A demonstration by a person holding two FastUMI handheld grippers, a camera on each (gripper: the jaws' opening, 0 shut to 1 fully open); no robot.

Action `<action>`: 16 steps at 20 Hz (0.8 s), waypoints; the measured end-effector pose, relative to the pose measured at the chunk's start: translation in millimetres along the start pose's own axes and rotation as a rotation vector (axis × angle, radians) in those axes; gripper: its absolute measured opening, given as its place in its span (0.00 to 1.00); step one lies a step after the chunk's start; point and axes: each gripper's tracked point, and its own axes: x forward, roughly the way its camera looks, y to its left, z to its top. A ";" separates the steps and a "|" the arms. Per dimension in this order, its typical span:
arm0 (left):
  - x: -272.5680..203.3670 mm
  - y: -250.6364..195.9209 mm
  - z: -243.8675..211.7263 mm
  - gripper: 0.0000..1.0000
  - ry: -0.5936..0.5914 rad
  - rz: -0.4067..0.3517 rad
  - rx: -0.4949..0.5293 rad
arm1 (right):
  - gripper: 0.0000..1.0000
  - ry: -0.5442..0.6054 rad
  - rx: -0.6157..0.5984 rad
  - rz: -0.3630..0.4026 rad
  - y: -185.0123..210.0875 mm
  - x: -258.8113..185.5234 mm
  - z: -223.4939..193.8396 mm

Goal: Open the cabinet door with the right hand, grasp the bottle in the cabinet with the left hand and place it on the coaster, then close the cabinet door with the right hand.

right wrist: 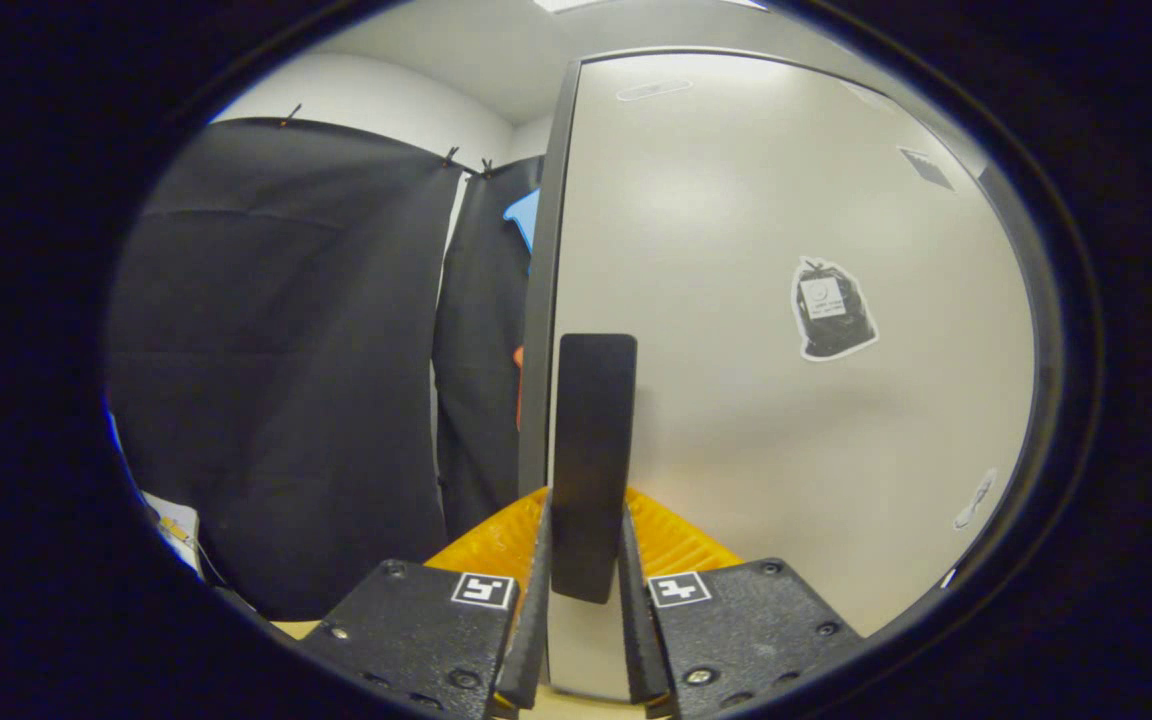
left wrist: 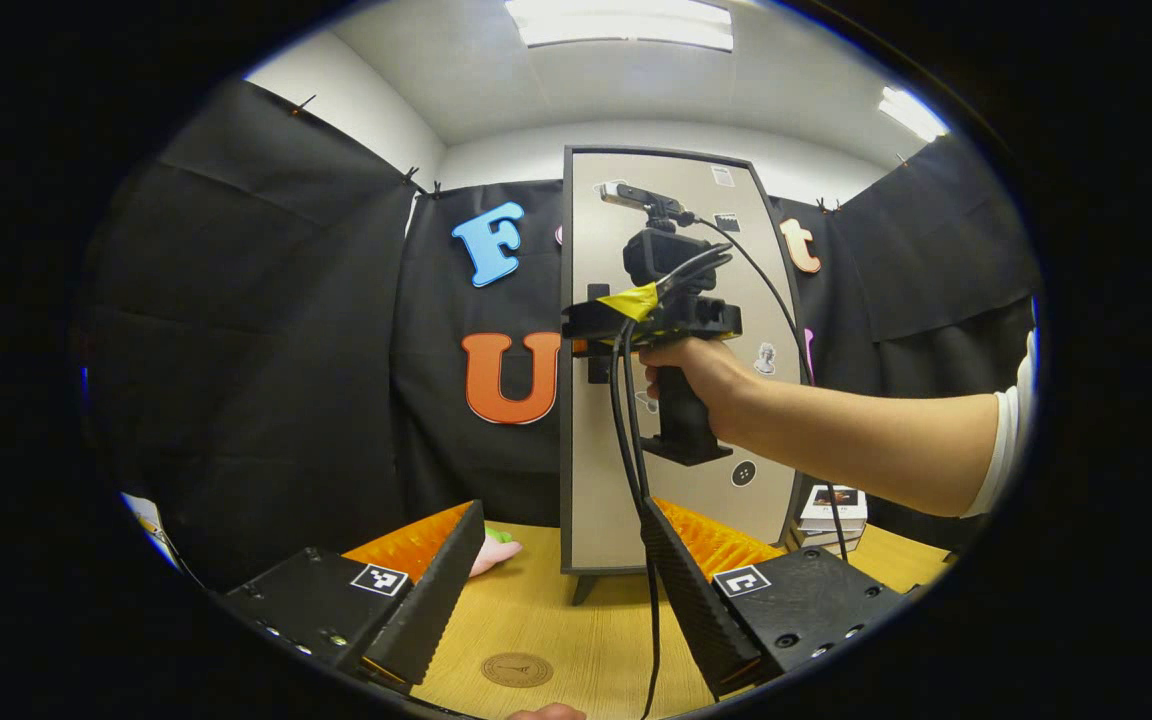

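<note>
Two tools, right tool point(right wrist: 581, 610) clamped on cabinet door point(right wrist: 786, 300) handle point(right wrist: 591, 460), left tool point(left wrist: 561, 590) spread wide above coaster point(left wrist: 517, 669).

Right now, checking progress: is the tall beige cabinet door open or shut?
Shut: the beige cabinet door sits flush in its dark frame, interior unseen.

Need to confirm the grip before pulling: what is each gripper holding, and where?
Right gripper clamps the cabinet door's handle near its lower end. Left gripper is open, holding nothing.

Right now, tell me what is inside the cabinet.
Nothing inside can be seen: the cabinet has its door shut, covering the interior, so no bottle is visible. The right tongs are clamped on the door handle; the left tongs are open above the coaster.
</note>
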 end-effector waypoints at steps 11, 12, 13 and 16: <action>-9.2 11.3 -8.3 0.95 0.017 0.011 -0.019 | 0.21 0.007 0.054 0.086 8.3 -23.4 -0.4; -9.1 12.7 -8.7 0.95 0.014 0.011 -0.019 | 0.20 0.009 0.050 0.098 9.9 -28.7 0.3; -10.2 13.1 -10.0 0.95 0.014 0.009 -0.022 | 0.20 0.007 0.045 0.106 11.2 -33.6 0.9; -12.5 11.3 -15.1 0.95 0.028 0.001 -0.025 | 0.20 0.005 0.023 0.120 13.2 -49.7 -0.7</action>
